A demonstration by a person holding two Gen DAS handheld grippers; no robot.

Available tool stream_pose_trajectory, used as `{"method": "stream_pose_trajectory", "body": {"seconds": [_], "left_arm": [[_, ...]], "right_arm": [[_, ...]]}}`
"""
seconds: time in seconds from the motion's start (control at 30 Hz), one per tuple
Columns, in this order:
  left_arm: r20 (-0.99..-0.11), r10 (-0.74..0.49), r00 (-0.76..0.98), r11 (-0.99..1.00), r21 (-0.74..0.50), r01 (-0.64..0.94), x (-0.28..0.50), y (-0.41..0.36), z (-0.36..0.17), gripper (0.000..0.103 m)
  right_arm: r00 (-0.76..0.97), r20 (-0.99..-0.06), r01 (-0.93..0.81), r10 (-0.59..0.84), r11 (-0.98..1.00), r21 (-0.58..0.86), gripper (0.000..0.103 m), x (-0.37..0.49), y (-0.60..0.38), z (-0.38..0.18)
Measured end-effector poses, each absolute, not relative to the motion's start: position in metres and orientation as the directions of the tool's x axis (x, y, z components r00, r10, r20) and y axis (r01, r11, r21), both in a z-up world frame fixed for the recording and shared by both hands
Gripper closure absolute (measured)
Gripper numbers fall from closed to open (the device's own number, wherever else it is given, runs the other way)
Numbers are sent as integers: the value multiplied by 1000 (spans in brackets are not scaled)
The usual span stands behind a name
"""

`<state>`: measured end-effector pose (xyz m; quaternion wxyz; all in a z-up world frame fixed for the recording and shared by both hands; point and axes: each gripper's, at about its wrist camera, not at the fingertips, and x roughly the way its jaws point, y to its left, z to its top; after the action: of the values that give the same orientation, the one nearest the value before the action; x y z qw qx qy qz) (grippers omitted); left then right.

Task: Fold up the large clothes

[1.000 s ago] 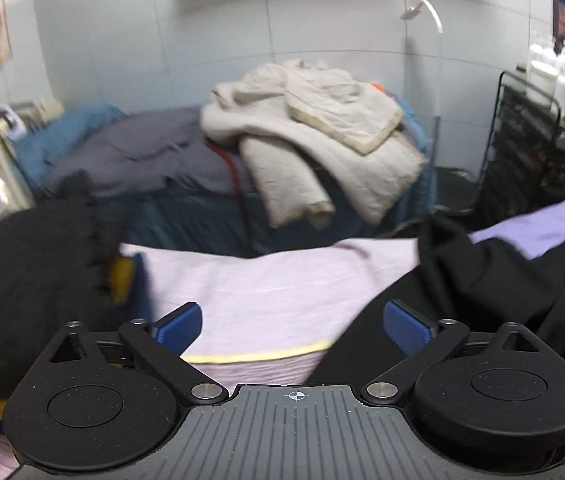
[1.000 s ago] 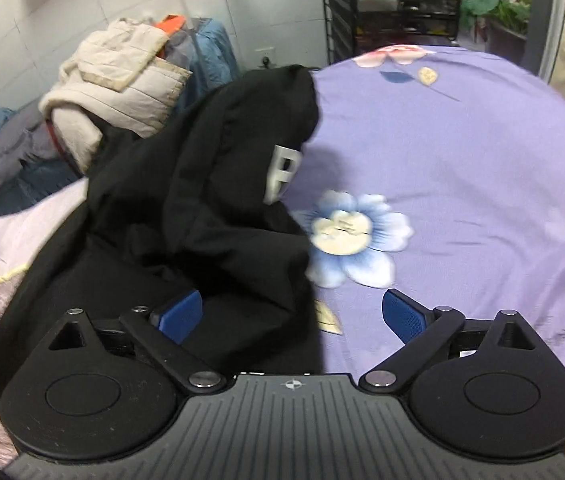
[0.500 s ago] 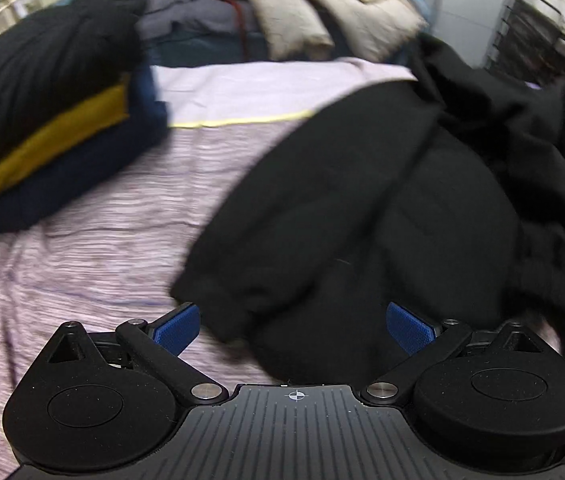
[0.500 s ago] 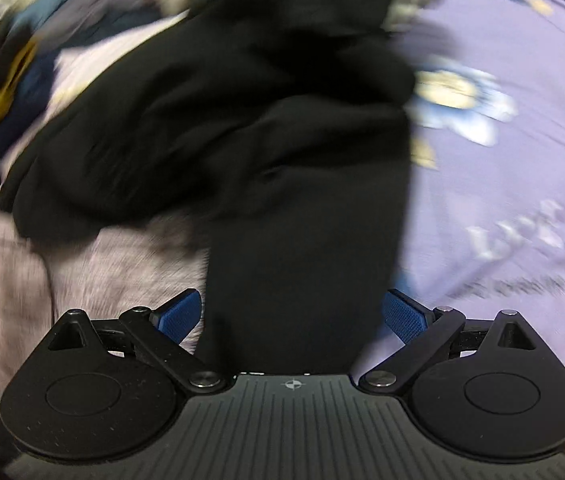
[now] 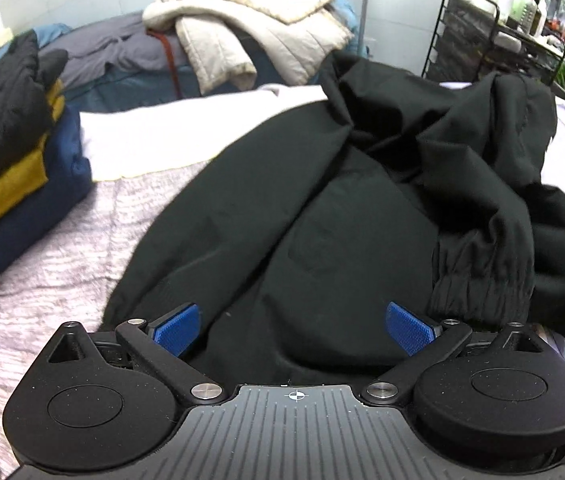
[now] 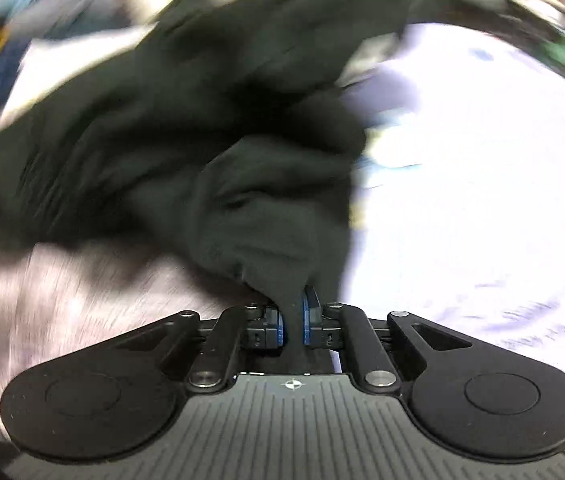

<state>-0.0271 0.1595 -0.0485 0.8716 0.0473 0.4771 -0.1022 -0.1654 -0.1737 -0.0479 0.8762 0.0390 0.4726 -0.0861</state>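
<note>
A large black jacket (image 5: 322, 208) lies crumpled on the bed, one sleeve stretched toward the lower left and a gathered cuff (image 5: 482, 292) at the right. My left gripper (image 5: 296, 330) is open, its blue pads either side of the jacket's near edge, holding nothing. In the blurred right wrist view the same black jacket (image 6: 210, 128) bunches up, and my right gripper (image 6: 293, 316) is shut on a fold of its near edge, which is pulled up between the pads.
A stack of folded clothes (image 5: 14, 168), black, mustard and navy, sits at the left on the lilac striped bedcover (image 5: 62, 264). Beige quilted garments (image 5: 258, 28) are heaped behind the bed. A black wire rack (image 5: 494, 44) stands at the back right. A floral purple sheet (image 6: 482, 200) lies right.
My right gripper has closed on the jacket's near edge and is moving fast. My left gripper has tipped down from the room toward the jacket and stays open.
</note>
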Motion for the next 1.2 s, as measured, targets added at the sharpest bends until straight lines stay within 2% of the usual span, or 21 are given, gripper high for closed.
{"method": "stream_pose_trajectory", "body": {"seconds": [0.13, 0.27, 0.33, 0.47, 0.53, 0.57, 0.6, 0.63, 0.73, 0.77, 0.8, 0.9, 1.07, 1.2], "left_arm": [[-847, -160, 507, 972, -45, 232, -30, 153, -53, 0], [-842, -188, 506, 966, -66, 249, -31, 141, -52, 0], [-827, -212, 520, 963, -87, 254, -34, 135, -47, 0], [-805, -276, 525, 951, -150, 270, -38, 122, -42, 0], [-814, -266, 517, 951, -135, 278, -38, 115, -43, 0], [-817, -257, 516, 952, -123, 279, -39, 112, -44, 0], [-820, -250, 515, 953, -115, 280, -39, 110, -46, 0], [-825, -243, 510, 954, -109, 279, -40, 109, -48, 0], [-846, -204, 492, 962, -81, 260, -38, 109, -57, 0], [-852, -187, 490, 966, -69, 249, -37, 110, -59, 0], [-856, -165, 489, 971, -54, 234, -36, 113, -61, 0], [-862, -105, 496, 984, -16, 180, -32, 125, -65, 0], [-859, -41, 510, 996, 9, 94, -27, 151, -63, 0], [-864, -12, 503, 1000, 0, 23, -30, 173, -61, 0]], "right_arm": [[614, -753, 403, -238, 914, 39, 99, -175, -247, 10], [647, -710, 459, -279, 886, 70, 99, -177, -292, 47], [609, -727, 494, -317, 869, 35, 99, -175, -300, 48], [427, -864, 630, -267, 773, 73, 94, -178, -325, 6], [348, -889, 694, -297, 719, 31, 66, -187, -329, -12], [335, -883, 710, -329, 704, 7, 39, -189, -326, -18], [345, -867, 712, -359, 702, -7, 25, -194, -319, -18], [371, -846, 700, -383, 714, -17, 25, -197, -311, -15], [488, -790, 588, -371, 808, -16, 25, -195, -284, -2], [534, -774, 531, -341, 847, -6, 20, -191, -274, 2], [576, -761, 462, -298, 887, 2, 14, -187, -260, 4], [642, -756, 195, -126, 981, 1, 10, -169, -201, 3], [602, -791, -187, 111, 982, -5, 8, -145, -93, -12], [532, -830, -383, 167, 922, -60, 7, -131, -27, -41]]}}
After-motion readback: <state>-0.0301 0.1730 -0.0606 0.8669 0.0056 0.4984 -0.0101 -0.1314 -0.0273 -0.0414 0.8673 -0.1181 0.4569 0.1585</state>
